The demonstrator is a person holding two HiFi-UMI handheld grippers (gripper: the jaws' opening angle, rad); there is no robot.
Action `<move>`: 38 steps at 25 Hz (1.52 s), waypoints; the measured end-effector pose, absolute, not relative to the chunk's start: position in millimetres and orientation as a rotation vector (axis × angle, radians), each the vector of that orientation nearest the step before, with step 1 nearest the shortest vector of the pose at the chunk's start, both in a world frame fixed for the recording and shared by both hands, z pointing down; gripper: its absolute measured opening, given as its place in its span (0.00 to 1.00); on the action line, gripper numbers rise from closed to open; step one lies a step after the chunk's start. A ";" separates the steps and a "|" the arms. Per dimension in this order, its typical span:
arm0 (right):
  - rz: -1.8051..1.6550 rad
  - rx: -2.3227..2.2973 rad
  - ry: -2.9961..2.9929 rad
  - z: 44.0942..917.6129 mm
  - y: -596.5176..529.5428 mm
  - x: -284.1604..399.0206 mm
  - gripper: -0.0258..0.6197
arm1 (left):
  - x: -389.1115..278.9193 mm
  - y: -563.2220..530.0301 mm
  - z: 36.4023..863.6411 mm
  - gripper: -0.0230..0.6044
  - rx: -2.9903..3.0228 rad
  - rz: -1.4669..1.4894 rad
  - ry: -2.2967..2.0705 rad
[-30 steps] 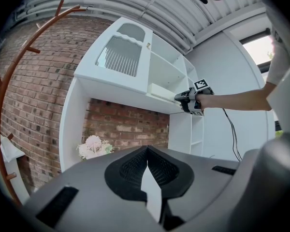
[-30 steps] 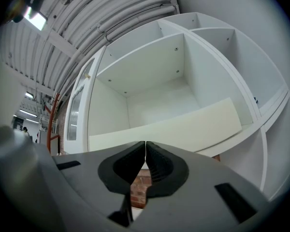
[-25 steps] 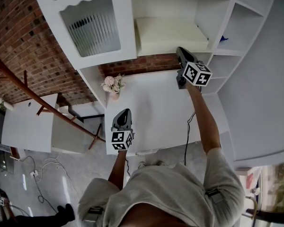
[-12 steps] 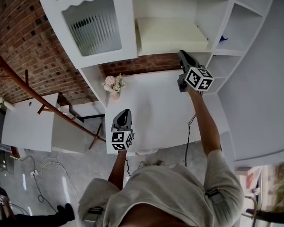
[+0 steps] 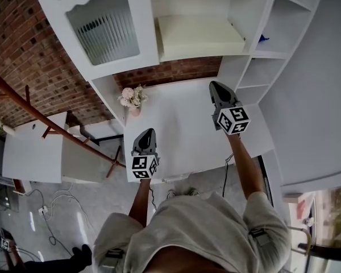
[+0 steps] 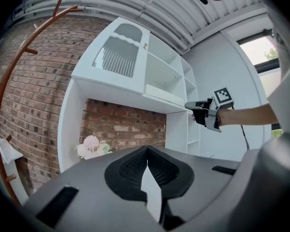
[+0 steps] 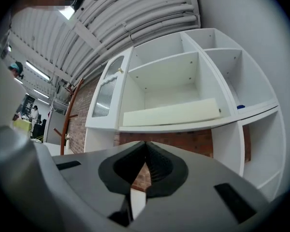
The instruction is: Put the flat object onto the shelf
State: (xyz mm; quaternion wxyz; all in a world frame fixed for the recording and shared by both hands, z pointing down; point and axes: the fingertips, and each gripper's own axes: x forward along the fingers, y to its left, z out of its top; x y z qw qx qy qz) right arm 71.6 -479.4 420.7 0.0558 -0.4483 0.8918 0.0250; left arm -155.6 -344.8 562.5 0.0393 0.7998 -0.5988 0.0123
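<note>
Head view: slab (image 5: 200, 36) on shelf (image 5: 247, 10) at 12 o'clock; L claw (image 5: 149, 132) & R claw (image 5: 216, 85) closed, empty, so best ease R away w/o nudging slab.

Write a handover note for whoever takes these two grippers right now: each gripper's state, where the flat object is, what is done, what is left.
Left gripper: jaws together, nothing held, over the desk's front part.
Right gripper: jaws together, nothing held, over the desk, apart from the shelf.
Flat object: lying flat on the shelf, right of the glass door.
Done: the placing.
Left: apparently nothing.
</note>
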 end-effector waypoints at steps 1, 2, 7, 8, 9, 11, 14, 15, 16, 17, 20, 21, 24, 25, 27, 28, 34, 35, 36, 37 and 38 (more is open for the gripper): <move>0.062 -1.368 2.712 429.3 -473.9 73.1 0.09 | -154.6 -344.9 562.7 0.06 2.454 0.039 -1.832; 0.049 -1.378 2.718 438.2 -468.4 74.8 0.09 | -153.5 -345.0 563.0 0.06 2.456 0.040 -1.828; -0.031 -1.444 2.740 488.9 -436.2 86.8 0.09 | -147.6 -343.3 569.9 0.06 2.461 0.057 -1.803; -0.041 -1.461 2.750 499.7 -429.5 89.3 0.09 | -147.1 -343.3 571.2 0.06 2.461 0.061 -1.800; -0.052 -1.476 2.760 509.7 -423.3 91.8 0.09 | -146.8 -343.7 572.0 0.06 2.462 0.064 -1.797; -0.085 -1.498 2.765 525.8 -412.5 97.3 0.09 | -146.3 -345.0 573.3 0.06 2.463 0.068 -1.793; -0.100 -1.527 2.775 541.6 -395.0 104.2 0.09 | -144.4 -346.4 575.0 0.06 2.466 0.074 -1.788; -0.092 -1.535 2.786 545.7 -387.7 106.2 0.09 | -143.1 -346.3 575.3 0.06 2.469 0.078 -1.786; -0.088 -1.542 2.794 549.4 -380.4 108.2 0.09 | -142.0 -346.0 575.4 0.06 2.476 0.084 -1.785; -0.091 -1.551 2.796 552.9 -373.8 110.1 0.09 | -141.6 -345.7 575.2 0.06 2.483 0.089 -1.785; -0.121 -1.587 2.781 563.7 -358.6 115.2 0.09 | -141.2 -344.2 576.6 0.06 2.500 0.092 -1.772; -0.133 -1.601 2.773 567.1 -355.1 116.9 0.09 | -140.4 -342.9 577.6 0.06 2.509 0.094 -1.765; -0.183 -1.635 2.731 574.4 -349.9 122.3 0.09 | -136.4 -336.9 582.4 0.06 2.538 0.114 -1.736; -0.195 -1.644 2.717 575.6 -349.7 124.4 0.09 | -135.0 -334.6 584.5 0.06 2.544 0.118 -1.727; -0.198 -1.661 2.705 576.2 -350.8 127.7 0.09 | -133.7 -330.3 588.9 0.06 2.541 0.118 -1.715; -0.193 -1.666 2.703 575.5 -351.7 128.9 0.09 | -133.5 -328.6 590.9 0.06 2.534 0.118 -1.713; -0.169 -1.652 2.711 569.3 -357.6 124.8 0.09 | -134.2 -323.2 598.4 0.06 2.511 0.128 -1.712; -0.166 -1.647 2.711 568.7 -358.4 123.2 0.08 | -134.6 -322.9 599.1 0.06 2.508 0.128 -1.713; -0.165 -1.642 2.711 568.4 -359.4 121.8 0.08 | -135.2 -322.7 599.6 0.06 2.506 0.128 -1.715; -0.165 -1.639 2.710 568.0 -360.3 120.6 0.08 | -135.7 -322.6 599.9 0.06 2.503 0.128 -1.716; -0.166 -1.636 2.710 567.5 -361.2 119.7 0.08 | -136.1 -322.5 599.7 0.06 2.501 0.127 -1.717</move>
